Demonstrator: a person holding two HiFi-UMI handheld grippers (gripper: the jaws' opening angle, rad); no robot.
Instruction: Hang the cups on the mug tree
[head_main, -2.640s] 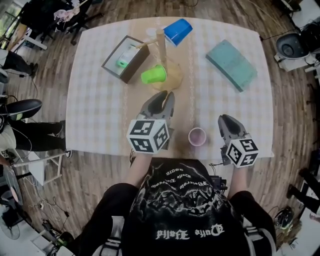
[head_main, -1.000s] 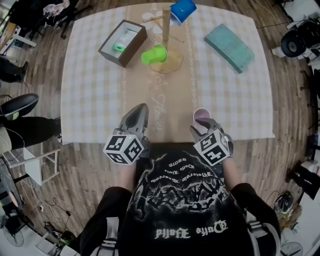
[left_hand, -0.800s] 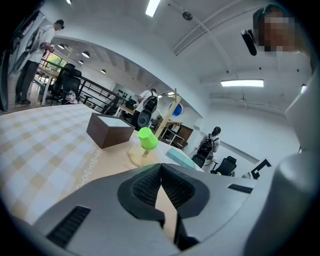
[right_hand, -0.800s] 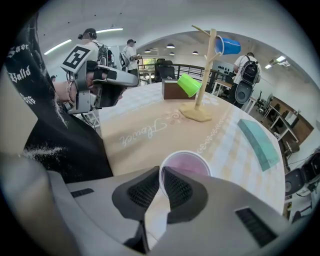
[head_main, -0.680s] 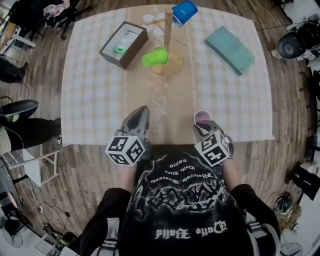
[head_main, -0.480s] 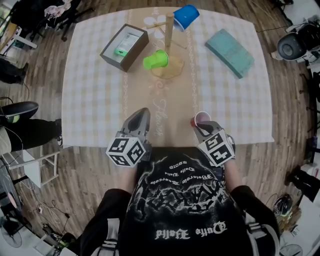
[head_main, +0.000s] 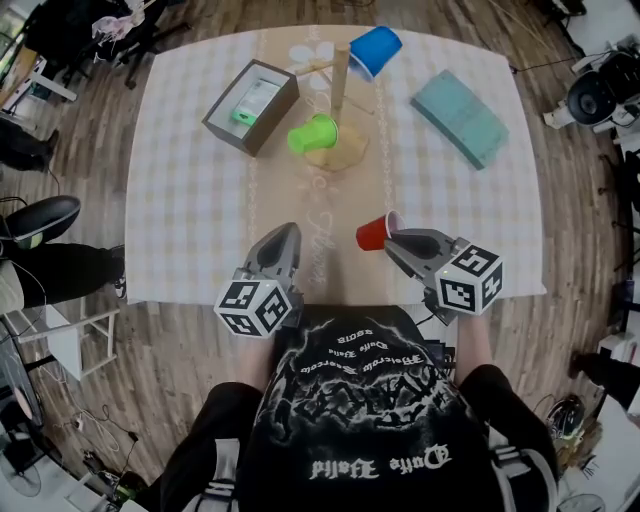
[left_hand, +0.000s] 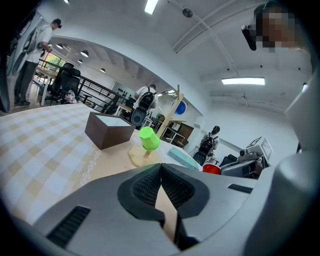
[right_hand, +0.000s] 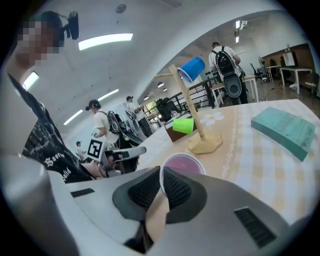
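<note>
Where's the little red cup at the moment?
In the head view the red cup is pinched by its rim in the right gripper, tipped sideways near the front edge of the table, well short of the mug tree.

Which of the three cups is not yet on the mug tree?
The red cup: the right tongs have just closed on its rim and hold it tipped sideways. The blue cup and the green cup hang on the mug tree.

Lab hall (ceiling strip lights (right_hand: 105, 41), office chairs (head_main: 40, 215)).
</note>
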